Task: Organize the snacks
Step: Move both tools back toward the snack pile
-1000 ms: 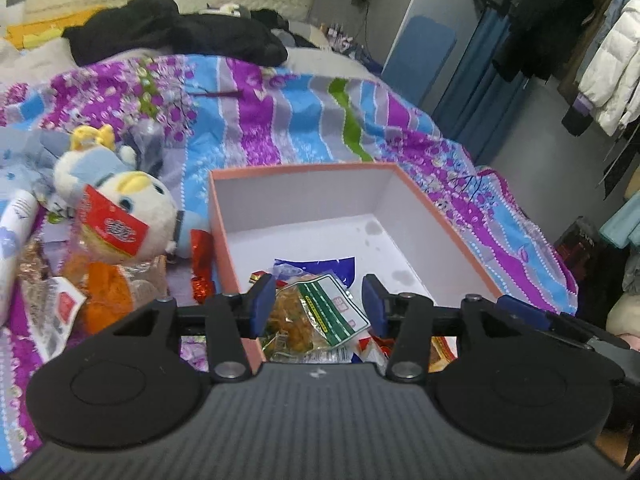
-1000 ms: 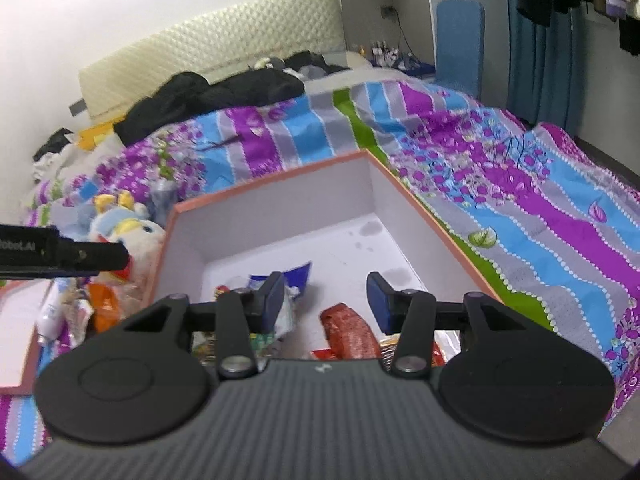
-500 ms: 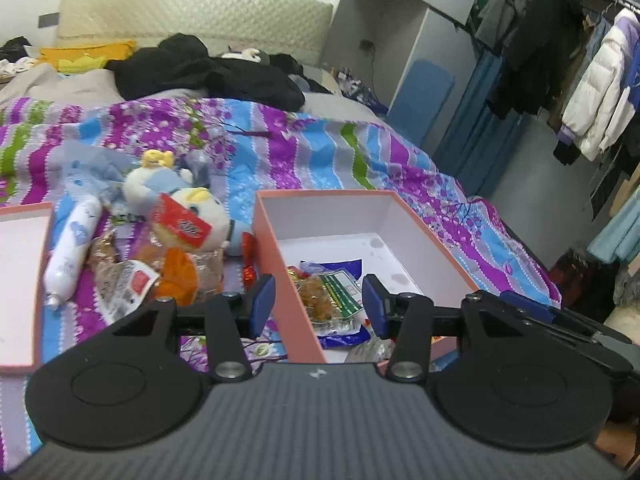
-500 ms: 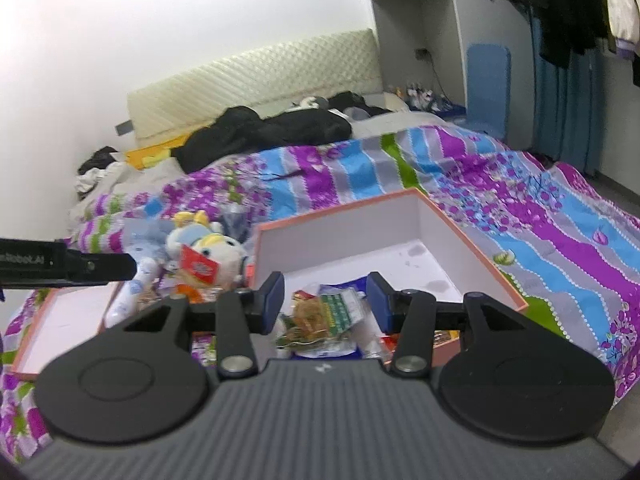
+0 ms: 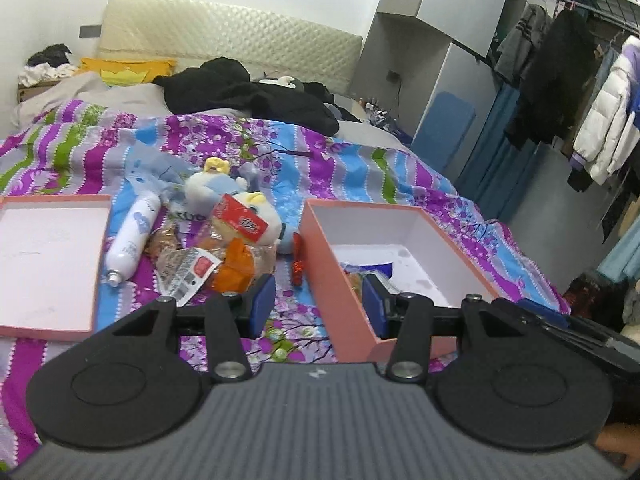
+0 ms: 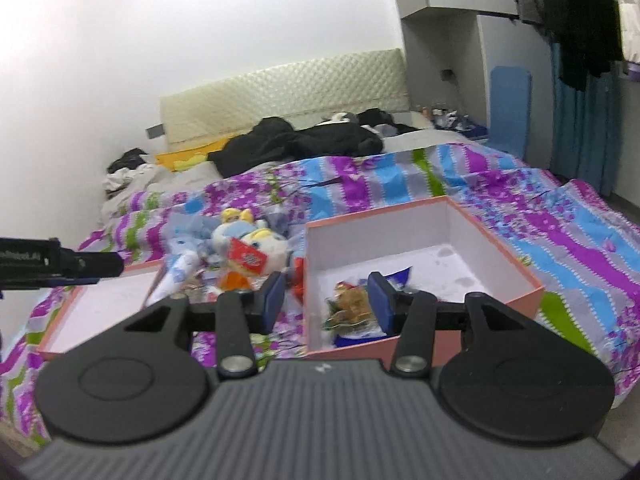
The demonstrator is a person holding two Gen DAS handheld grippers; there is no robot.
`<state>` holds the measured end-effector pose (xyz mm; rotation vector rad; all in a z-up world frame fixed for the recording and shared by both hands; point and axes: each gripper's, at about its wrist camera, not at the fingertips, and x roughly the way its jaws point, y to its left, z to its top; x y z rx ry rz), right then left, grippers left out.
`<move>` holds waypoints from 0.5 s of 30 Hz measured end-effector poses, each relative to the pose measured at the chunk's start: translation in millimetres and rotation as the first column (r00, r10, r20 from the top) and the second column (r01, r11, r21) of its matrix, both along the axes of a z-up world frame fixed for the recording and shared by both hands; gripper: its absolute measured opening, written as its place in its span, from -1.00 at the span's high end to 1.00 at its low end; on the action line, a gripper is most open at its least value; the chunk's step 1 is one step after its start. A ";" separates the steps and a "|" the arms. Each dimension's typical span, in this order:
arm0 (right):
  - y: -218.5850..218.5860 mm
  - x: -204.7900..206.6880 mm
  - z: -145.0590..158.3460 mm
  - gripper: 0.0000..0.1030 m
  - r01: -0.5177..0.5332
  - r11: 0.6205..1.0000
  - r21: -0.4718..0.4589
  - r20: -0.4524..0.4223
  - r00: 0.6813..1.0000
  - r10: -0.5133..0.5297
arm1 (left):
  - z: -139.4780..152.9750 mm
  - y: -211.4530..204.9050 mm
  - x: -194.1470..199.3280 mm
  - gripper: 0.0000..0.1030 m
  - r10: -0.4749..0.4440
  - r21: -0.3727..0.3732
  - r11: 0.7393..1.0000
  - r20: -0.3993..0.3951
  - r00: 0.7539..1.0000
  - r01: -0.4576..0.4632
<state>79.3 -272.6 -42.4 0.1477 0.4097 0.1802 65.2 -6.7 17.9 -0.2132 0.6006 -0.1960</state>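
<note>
A pink box (image 5: 340, 276) with a white inside lies on the striped bedspread; it also shows in the right wrist view (image 6: 496, 240). Several snack packets (image 6: 352, 308) lie in its near end. Loose snacks (image 5: 236, 268) lie left of the box: an orange packet, a clear packet with a red label (image 5: 188, 272) and a small red packet (image 5: 298, 268). My left gripper (image 5: 318, 306) is open and empty, held above the bed over the box's near left corner. My right gripper (image 6: 326, 300) is open and empty, held back from the box's near wall.
The box lid (image 5: 44, 264) lies open-side up at the left. A white bottle (image 5: 130, 240) and a plush duck (image 5: 236, 204) lie beside the loose snacks. Black clothes (image 5: 248, 92) are piled near the headboard. Hanging coats (image 5: 600, 116) fill the right side.
Both grippers have pulled back and risen away from the box, so more of the bed, lid and loose snacks shows. Both stay open and empty.
</note>
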 end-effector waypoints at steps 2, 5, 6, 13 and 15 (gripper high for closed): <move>7.7 -5.8 -4.7 0.03 -0.022 1.000 0.000 -0.009 1.000 0.022 | -3.3 2.6 -10.5 -0.06 0.004 0.030 1.000 0.005 1.000 -0.004; 20.2 -17.3 -11.9 0.04 -0.059 0.998 0.003 -0.020 0.998 0.059 | -12.1 9.6 -24.5 -0.07 0.020 0.030 0.999 -0.006 1.000 -0.020; 23.7 -21.1 -15.0 0.04 -0.069 0.998 0.001 -0.022 0.997 0.069 | -16.0 12.2 -29.5 -0.08 0.025 0.027 0.999 -0.010 1.000 -0.024; 44.2 -33.7 -35.2 0.04 -0.140 0.990 -0.025 -0.057 0.989 0.139 | -44.3 24.4 -45.1 -0.13 0.058 0.022 0.998 -0.065 0.996 -0.057; 45.5 -31.8 -39.1 0.04 -0.142 0.990 -0.020 -0.070 0.988 0.141 | -50.1 25.6 -45.2 -0.13 0.065 0.024 0.998 -0.078 0.995 -0.064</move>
